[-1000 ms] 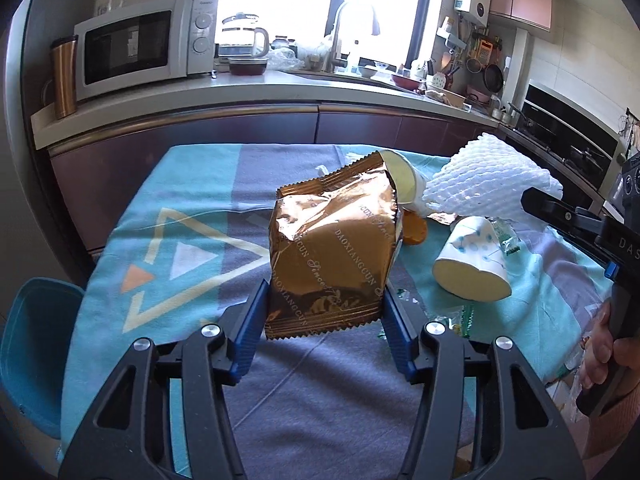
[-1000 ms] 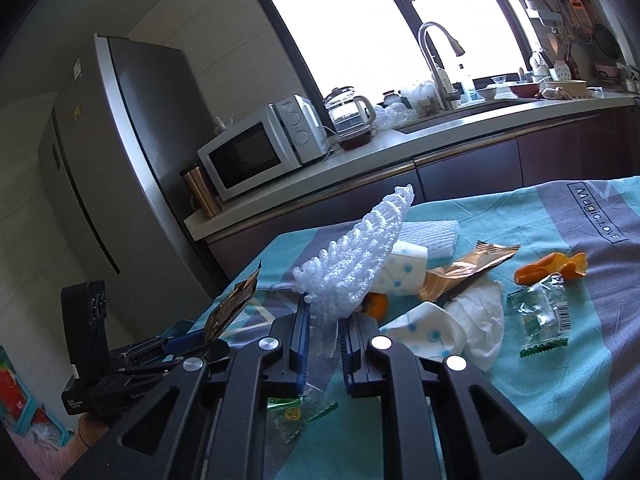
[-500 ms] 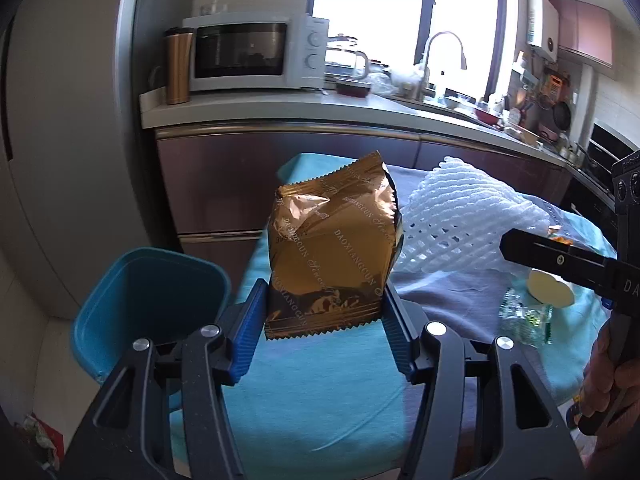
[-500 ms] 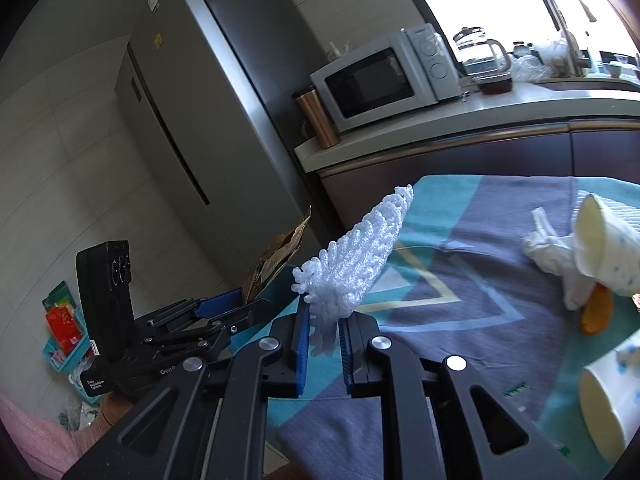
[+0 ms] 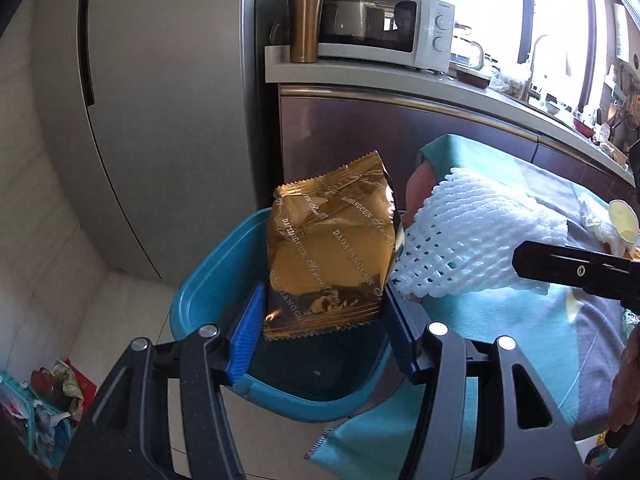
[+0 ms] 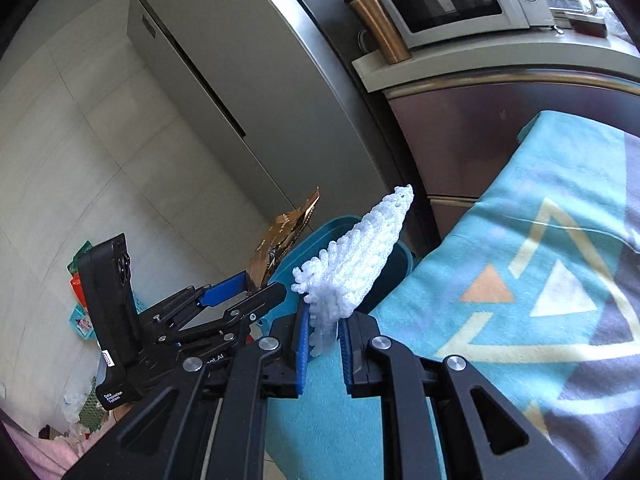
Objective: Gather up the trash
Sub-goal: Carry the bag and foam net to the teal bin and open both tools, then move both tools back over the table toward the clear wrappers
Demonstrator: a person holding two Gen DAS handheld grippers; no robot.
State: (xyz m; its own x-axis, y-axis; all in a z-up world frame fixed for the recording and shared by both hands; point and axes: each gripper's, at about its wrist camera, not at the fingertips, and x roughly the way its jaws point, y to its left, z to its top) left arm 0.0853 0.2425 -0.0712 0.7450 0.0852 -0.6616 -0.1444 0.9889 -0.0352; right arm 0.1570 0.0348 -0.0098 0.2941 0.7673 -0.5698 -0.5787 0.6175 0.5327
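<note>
My left gripper [image 5: 324,328] is shut on a gold foil snack bag [image 5: 330,248] and holds it upright over the blue trash bin [image 5: 208,280] on the floor. My right gripper [image 6: 324,340] is shut on a white foam fruit net [image 6: 360,264], held at the table's left edge beside the bin [image 6: 328,228]. The net also shows in the left wrist view [image 5: 476,240], right of the bag. The left gripper and gold bag [image 6: 288,232] show in the right wrist view, to the left.
The table has a teal and grey cloth [image 6: 520,260]. A paper cup [image 5: 622,224] and crumpled tissue [image 5: 596,216] lie further along it. A fridge [image 5: 160,120] and counter with microwave [image 5: 384,32] stand behind the bin. Clutter lies on the floor [image 5: 44,396].
Both grippers have swung left off the table with their loads. The gold bag is now over the blue bin and the foam net is at the table's edge beside it.
</note>
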